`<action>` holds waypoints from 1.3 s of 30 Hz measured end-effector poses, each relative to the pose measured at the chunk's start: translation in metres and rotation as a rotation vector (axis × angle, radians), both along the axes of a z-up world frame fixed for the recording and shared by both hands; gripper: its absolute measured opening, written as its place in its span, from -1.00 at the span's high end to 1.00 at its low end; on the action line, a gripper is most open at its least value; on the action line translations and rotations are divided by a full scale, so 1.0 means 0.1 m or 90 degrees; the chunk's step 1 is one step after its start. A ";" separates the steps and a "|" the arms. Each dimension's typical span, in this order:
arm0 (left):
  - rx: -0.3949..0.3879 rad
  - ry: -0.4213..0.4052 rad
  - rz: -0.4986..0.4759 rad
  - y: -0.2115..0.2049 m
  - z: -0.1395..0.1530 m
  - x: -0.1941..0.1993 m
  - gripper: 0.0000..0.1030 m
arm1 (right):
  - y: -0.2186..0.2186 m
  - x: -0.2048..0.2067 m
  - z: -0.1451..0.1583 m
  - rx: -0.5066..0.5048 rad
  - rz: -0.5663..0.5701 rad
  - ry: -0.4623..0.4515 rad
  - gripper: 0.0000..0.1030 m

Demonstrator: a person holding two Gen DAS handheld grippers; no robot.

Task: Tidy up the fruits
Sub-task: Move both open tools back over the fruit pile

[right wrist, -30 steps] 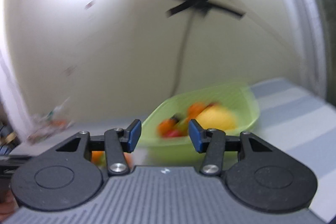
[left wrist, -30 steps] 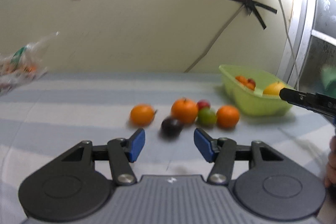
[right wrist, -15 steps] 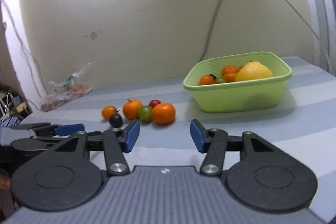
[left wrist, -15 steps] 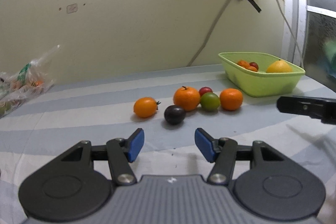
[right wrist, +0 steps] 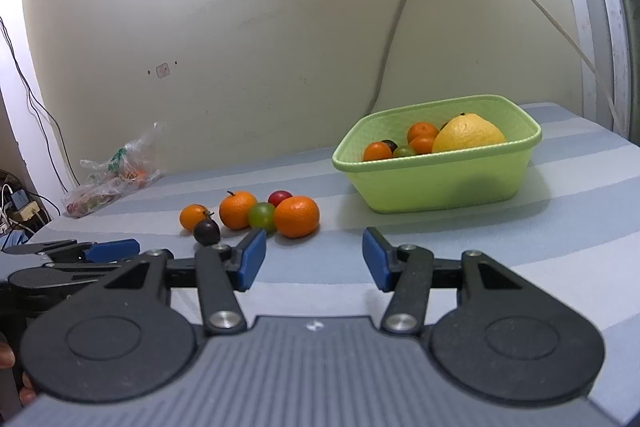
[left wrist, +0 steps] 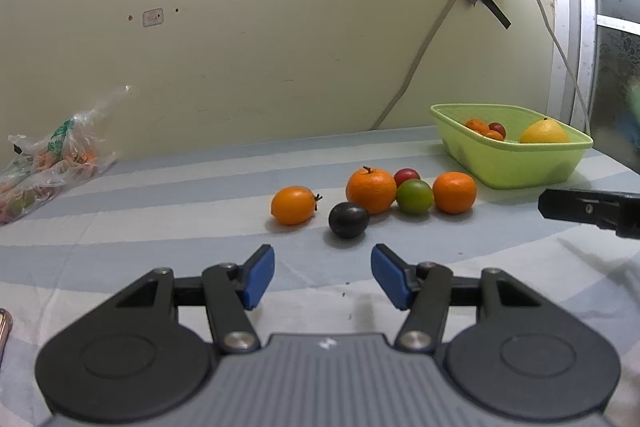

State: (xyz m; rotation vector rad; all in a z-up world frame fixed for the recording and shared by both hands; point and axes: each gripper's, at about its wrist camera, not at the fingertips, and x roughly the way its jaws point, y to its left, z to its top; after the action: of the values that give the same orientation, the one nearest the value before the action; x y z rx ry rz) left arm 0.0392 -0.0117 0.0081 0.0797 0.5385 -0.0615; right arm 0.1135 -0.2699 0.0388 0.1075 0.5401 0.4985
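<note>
The left gripper [left wrist: 323, 277] hovers with jaws apart and empty, facing a dark plum [left wrist: 348, 220]. Behind it lie three oranges, a green fruit [left wrist: 415, 196] and a red one beside a green basket [left wrist: 516, 163].

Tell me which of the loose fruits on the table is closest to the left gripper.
The dark purple plum. It sits in front of the orange, green and red fruits, almost in line with the open left gripper, and it is the only dark one in the group.
</note>
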 end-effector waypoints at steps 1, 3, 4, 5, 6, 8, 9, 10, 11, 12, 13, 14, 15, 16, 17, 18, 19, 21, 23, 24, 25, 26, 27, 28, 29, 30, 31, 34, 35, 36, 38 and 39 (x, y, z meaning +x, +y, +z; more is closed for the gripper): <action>0.000 0.000 0.001 0.00 0.00 0.00 -0.07 | 0.00 0.00 0.00 -0.001 0.001 0.000 -0.09; 0.000 0.004 0.000 0.00 0.00 0.01 -0.08 | 0.00 0.00 0.00 -0.002 0.001 -0.001 -0.09; 0.000 0.009 0.000 0.00 0.00 0.02 -0.08 | 0.00 0.00 0.00 -0.001 0.000 0.000 -0.09; -0.001 0.013 0.001 0.00 -0.01 0.03 -0.08 | 0.00 0.00 0.00 -0.001 0.001 0.000 -0.09; -0.003 0.016 0.001 0.01 -0.01 0.04 -0.08 | 0.00 0.00 0.00 -0.001 0.001 0.001 -0.09; -0.010 0.019 0.003 0.03 -0.01 0.05 -0.08 | 0.00 0.00 0.00 -0.001 0.003 0.002 -0.09; -0.012 0.019 0.004 0.03 -0.01 0.05 -0.08 | 0.00 0.01 0.00 0.000 0.004 0.003 -0.09; -0.013 0.018 0.005 0.04 -0.02 0.05 -0.08 | 0.00 0.01 0.00 0.001 0.005 0.003 -0.09; -0.014 0.018 0.005 0.04 -0.02 0.05 -0.08 | 0.00 0.01 0.00 0.002 0.006 0.004 -0.09; -0.013 0.018 0.004 0.04 -0.02 0.05 -0.08 | -0.01 0.02 0.00 0.002 0.006 0.005 -0.09; -0.012 0.019 0.003 0.04 -0.02 0.05 -0.08 | -0.01 0.02 0.00 0.002 0.005 0.005 -0.09; -0.011 0.020 0.002 0.03 -0.02 0.05 -0.08 | -0.01 0.02 0.00 0.003 0.005 0.005 -0.09; -0.011 0.021 0.001 0.03 -0.02 0.06 -0.08 | -0.01 0.02 -0.01 0.003 0.006 0.005 -0.09; -0.013 0.023 0.001 0.04 -0.02 0.06 -0.08 | -0.01 0.02 -0.01 0.003 0.007 0.005 -0.09; -0.016 0.024 0.002 0.04 -0.02 0.06 -0.08 | -0.01 0.02 -0.01 0.003 0.008 0.005 -0.09; -0.020 0.025 0.004 0.06 -0.02 0.06 -0.08 | -0.01 0.02 -0.01 0.003 0.011 0.006 -0.09; -0.025 0.026 0.005 0.07 -0.02 0.06 -0.08 | -0.01 0.02 -0.01 0.003 0.014 0.007 -0.09; -0.034 0.028 0.007 0.09 -0.01 0.07 -0.08 | -0.01 0.03 -0.01 0.000 0.019 0.009 -0.09; -0.041 0.027 0.002 0.10 -0.01 0.06 -0.08 | 0.00 0.04 -0.01 -0.002 0.023 0.009 -0.09; -0.043 0.025 -0.003 0.10 -0.01 0.05 -0.07 | 0.00 0.04 -0.01 -0.002 0.024 0.008 -0.08; -0.043 0.025 -0.009 0.10 -0.01 0.05 -0.07 | 0.00 0.03 -0.01 -0.002 0.025 0.008 -0.08; -0.044 0.025 -0.019 0.09 -0.01 0.05 -0.06 | 0.00 0.03 -0.01 -0.002 0.027 0.008 -0.08; -0.044 0.025 -0.030 0.08 -0.01 0.05 -0.05 | 0.00 0.03 -0.01 -0.002 0.028 0.009 -0.08; -0.045 0.024 -0.038 0.07 -0.01 0.04 -0.05 | 0.00 0.03 -0.01 -0.003 0.031 0.010 -0.08; -0.045 0.024 -0.043 0.06 -0.01 0.04 -0.05 | 0.01 0.03 -0.01 -0.004 0.033 0.011 -0.08; -0.046 0.025 -0.046 0.06 -0.01 0.04 -0.05 | 0.02 0.04 -0.02 -0.005 0.038 0.012 -0.08; -0.049 0.029 -0.050 0.06 -0.01 0.05 -0.05 | 0.03 0.04 -0.02 -0.006 0.042 0.013 -0.08; -0.063 0.040 -0.058 0.07 -0.01 0.07 -0.05 | 0.05 0.04 -0.02 -0.012 0.053 0.018 -0.07; -0.071 0.042 -0.061 0.09 -0.01 0.08 -0.05 | 0.06 0.04 -0.02 -0.014 0.057 0.019 -0.07; -0.083 0.046 -0.064 0.12 0.00 0.10 -0.05 | 0.07 0.04 -0.02 -0.019 0.061 0.020 -0.07; -0.102 0.057 -0.070 0.18 0.01 0.16 -0.05 | 0.11 0.07 -0.02 -0.031 0.078 0.027 -0.06; -0.100 0.056 -0.065 0.20 0.02 0.21 -0.05 | 0.12 0.10 -0.01 -0.034 0.086 0.033 -0.06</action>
State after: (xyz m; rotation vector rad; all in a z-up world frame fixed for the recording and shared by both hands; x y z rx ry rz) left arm 0.0600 0.0086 0.0098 -0.0492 0.6157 -0.2081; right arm 0.1231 -0.2574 0.0375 0.0322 0.6138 0.6142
